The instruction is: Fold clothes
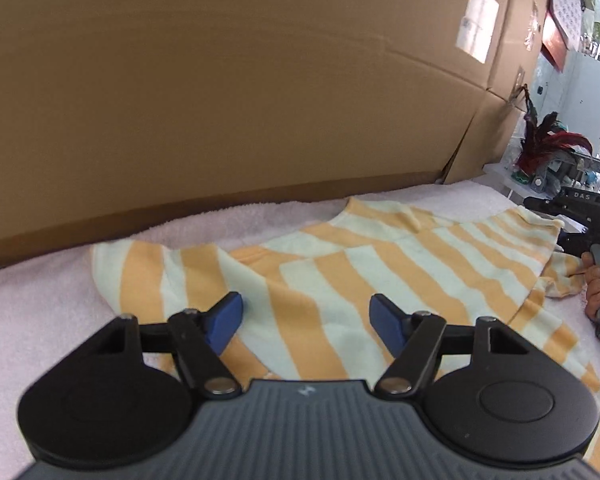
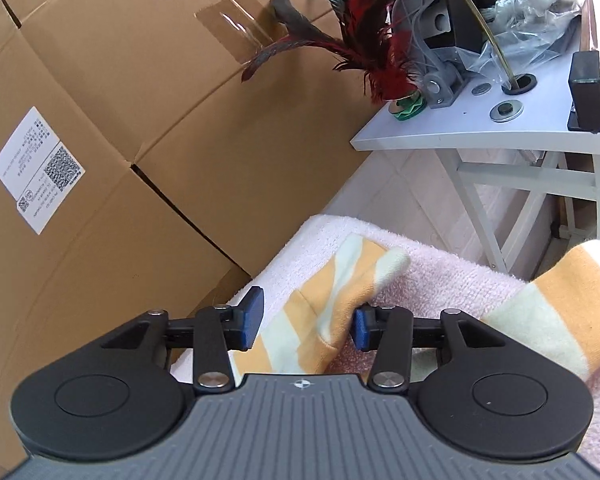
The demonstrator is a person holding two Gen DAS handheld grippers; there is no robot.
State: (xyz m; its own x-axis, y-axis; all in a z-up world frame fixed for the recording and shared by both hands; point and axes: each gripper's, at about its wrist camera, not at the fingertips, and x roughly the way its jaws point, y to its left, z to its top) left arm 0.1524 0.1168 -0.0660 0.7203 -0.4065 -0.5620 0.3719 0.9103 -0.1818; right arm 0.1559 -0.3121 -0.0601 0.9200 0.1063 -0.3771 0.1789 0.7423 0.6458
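Note:
An orange-and-cream striped garment [image 1: 340, 264] lies spread on a pale pink towel [image 1: 40, 300]. My left gripper [image 1: 306, 316] hovers open over its near middle, with nothing between the blue pads [image 1: 226, 322]. In the right wrist view a striped sleeve [image 2: 332, 300] lies between the fingers of my right gripper [image 2: 306, 322], which is open and straddles it without pinching. Another striped fold [image 2: 572, 304] rises at the right. The right gripper's black body [image 1: 596, 240] and the person's hand [image 1: 598, 284] show at the garment's far right end in the left wrist view.
Large cardboard boxes [image 1: 260, 80] wall off the back edge of the towel. A white side table [image 2: 480, 128] beyond the towel's right end holds a red feather shuttlecock [image 2: 384, 60], metal hardware and plastic bags. The towel [image 2: 440, 276] ends near the table.

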